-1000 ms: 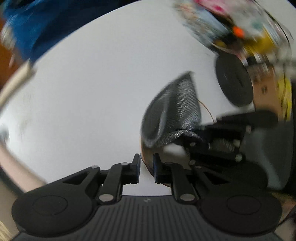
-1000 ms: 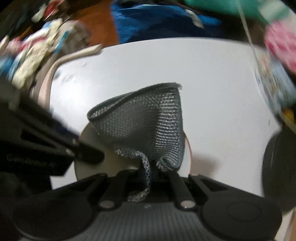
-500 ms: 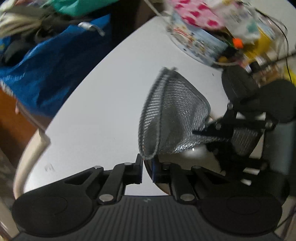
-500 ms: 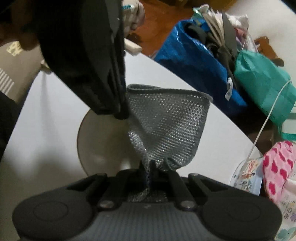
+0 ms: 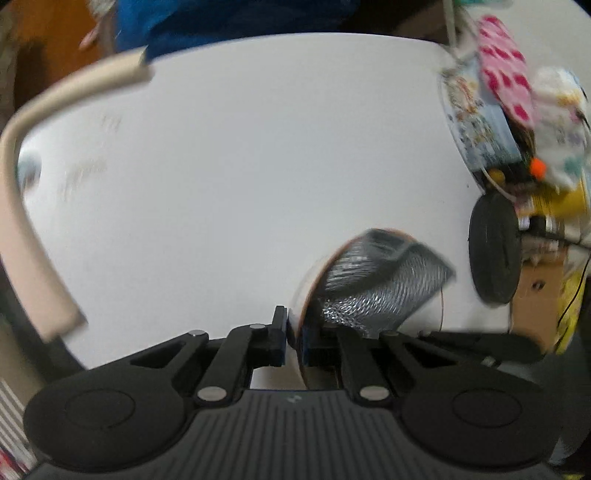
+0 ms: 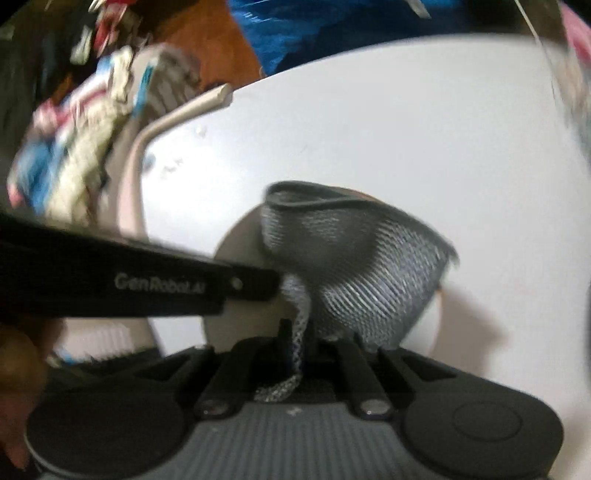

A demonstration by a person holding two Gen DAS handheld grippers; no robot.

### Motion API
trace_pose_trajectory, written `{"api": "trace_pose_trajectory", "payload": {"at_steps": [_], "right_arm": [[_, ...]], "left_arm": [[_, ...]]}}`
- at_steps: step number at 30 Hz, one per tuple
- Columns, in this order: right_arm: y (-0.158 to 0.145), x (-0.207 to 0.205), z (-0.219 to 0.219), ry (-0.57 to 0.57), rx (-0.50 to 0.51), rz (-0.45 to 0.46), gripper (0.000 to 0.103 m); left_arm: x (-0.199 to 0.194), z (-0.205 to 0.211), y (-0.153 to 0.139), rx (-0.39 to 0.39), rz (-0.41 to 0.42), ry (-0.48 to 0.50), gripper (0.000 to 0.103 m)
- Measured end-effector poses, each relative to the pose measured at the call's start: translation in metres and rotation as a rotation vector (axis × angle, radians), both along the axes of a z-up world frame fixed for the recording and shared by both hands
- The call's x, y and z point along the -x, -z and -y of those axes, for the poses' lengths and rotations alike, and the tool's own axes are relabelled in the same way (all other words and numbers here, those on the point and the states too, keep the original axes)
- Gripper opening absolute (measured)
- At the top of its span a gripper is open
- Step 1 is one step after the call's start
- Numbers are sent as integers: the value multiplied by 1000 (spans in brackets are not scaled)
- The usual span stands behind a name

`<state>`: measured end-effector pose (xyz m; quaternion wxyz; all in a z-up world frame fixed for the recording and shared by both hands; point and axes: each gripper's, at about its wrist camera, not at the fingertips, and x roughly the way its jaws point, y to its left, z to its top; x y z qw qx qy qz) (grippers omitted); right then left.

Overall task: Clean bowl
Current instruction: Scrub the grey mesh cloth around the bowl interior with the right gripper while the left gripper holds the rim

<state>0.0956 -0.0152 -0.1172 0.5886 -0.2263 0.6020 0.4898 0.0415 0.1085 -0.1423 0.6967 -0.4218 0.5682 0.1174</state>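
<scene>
A pale bowl (image 6: 236, 258) with a thin brown rim is held over the white table (image 5: 240, 184). My left gripper (image 5: 293, 332) is shut on the bowl's rim (image 5: 295, 321); its body shows in the right wrist view (image 6: 159, 284) coming in from the left. My right gripper (image 6: 306, 339) is shut on a grey mesh cloth (image 6: 354, 266), which is pushed into the bowl. The cloth also shows in the left wrist view (image 5: 376, 288), filling the bowl. The bowl's inside is mostly hidden by the cloth.
A beige padded edge strip (image 5: 22, 184) runs along the table's left side. A black round disc (image 5: 493, 251) and a cluttered pile with a pink patterned cloth (image 5: 506, 88) stand at the right. A blue bag (image 6: 332, 29) lies beyond the far edge.
Both views have swung back toward the table top. The cloth has gone from standing up above the bowl to being pressed lower into it. Both grips are unchanged.
</scene>
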Motion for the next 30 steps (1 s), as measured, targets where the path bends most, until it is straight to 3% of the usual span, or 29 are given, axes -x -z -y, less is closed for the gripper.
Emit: {"api": "trace_pose_trajectory", "payload": {"at_steps": [5,8,15,19,22,25,30], "right_arm": [[0,1,-2,-25,-2,29,5],[-1,-1,-6,-52,-1,67,4],[0,-1,-1,-82,11,191,4],[0,2,-4,-99,19,229,4],[-1,3,-2,-111,20,255,4],[-7,7,3,-139,2,317,4],[-22,33,15,-269,-37,540,4]], "left_arm": [[10,-4,8,75,1,-93,9],[8,-2,6,60,19,-82,8],[-16,3,-3,-66,54,132,9],[-25,19,-13,-200,81,330,10],[-27,30,-15,-259,101,414,10],[-27,31,-15,-277,111,428,10],[-20,18,-15,-265,120,401,10]]}}
